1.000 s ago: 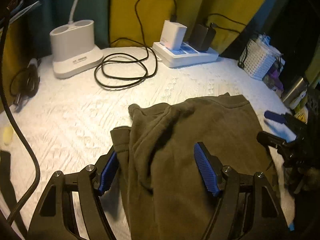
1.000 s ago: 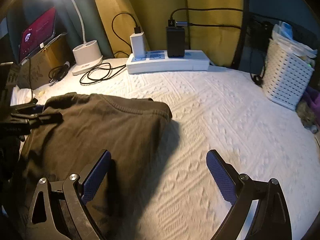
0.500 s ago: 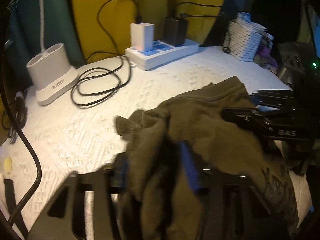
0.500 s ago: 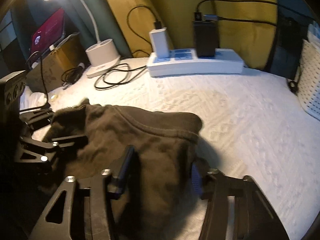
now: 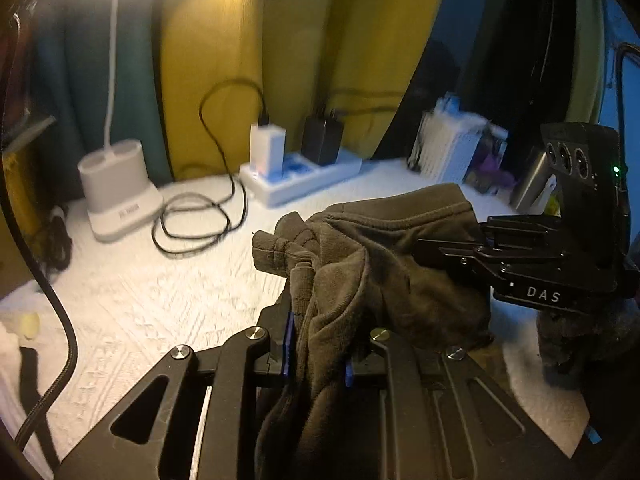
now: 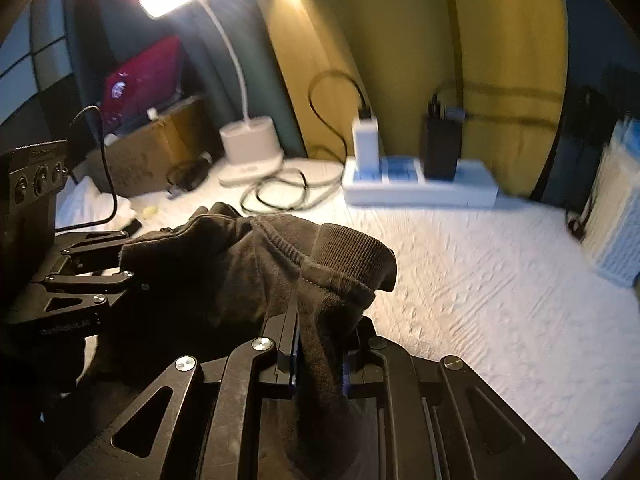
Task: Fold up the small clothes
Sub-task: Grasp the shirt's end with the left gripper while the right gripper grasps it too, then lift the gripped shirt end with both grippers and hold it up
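Clamping olive garment (image 5: 384, 280) edges, left gripper (image 5: 316, 344), right gripper (image 6: 320, 356), white cloth (image 6: 480, 280) beyond.

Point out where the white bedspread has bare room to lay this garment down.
Widest bare patch of bedspread: right of the garment, between the power strip and the white basket. A smaller patch lies left of the garment, below the coiled cable. Crowded along the back: lamp base, cable, chargers.

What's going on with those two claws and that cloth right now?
Left gripper and right gripper have just closed, each pinching the olive garment. Garment bunched, lifted. Coiled black cable well behind.
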The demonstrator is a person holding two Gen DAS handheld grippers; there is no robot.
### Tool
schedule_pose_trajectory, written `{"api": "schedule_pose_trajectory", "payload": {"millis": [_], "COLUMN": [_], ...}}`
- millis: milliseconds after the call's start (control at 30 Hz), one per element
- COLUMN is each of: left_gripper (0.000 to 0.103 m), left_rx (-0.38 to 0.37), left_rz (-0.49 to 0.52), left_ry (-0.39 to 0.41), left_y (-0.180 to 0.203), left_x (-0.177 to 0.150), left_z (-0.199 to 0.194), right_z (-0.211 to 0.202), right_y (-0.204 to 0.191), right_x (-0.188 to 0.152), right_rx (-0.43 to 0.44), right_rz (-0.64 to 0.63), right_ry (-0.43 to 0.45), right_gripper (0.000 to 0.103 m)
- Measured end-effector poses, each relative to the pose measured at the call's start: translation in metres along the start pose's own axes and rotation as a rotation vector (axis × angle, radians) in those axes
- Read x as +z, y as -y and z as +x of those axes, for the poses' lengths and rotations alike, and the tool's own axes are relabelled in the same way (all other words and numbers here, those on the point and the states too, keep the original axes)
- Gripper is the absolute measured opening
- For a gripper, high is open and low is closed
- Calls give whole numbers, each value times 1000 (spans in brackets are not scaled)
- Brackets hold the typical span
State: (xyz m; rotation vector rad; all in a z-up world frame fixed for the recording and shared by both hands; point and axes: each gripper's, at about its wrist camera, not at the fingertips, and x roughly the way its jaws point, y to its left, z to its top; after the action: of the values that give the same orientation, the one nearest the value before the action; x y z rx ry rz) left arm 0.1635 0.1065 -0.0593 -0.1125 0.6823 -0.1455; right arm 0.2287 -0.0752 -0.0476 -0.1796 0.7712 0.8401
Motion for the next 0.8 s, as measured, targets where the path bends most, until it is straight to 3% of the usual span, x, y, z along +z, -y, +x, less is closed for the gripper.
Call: {"api": "schedule_pose_trajectory", "payload": {"millis": [800], "left_gripper": [16], "left_rx": [90], "left_rz": [81], "left_ry": [370], "left_y": [46], "left_x": [-4], "left_z": [-172], "right_z": [-173], "right_y": [-110], "right_x": [14], "right_rx": [-24], "right_rz": [-225], "right_ry": [331], "right_gripper": [14]}}
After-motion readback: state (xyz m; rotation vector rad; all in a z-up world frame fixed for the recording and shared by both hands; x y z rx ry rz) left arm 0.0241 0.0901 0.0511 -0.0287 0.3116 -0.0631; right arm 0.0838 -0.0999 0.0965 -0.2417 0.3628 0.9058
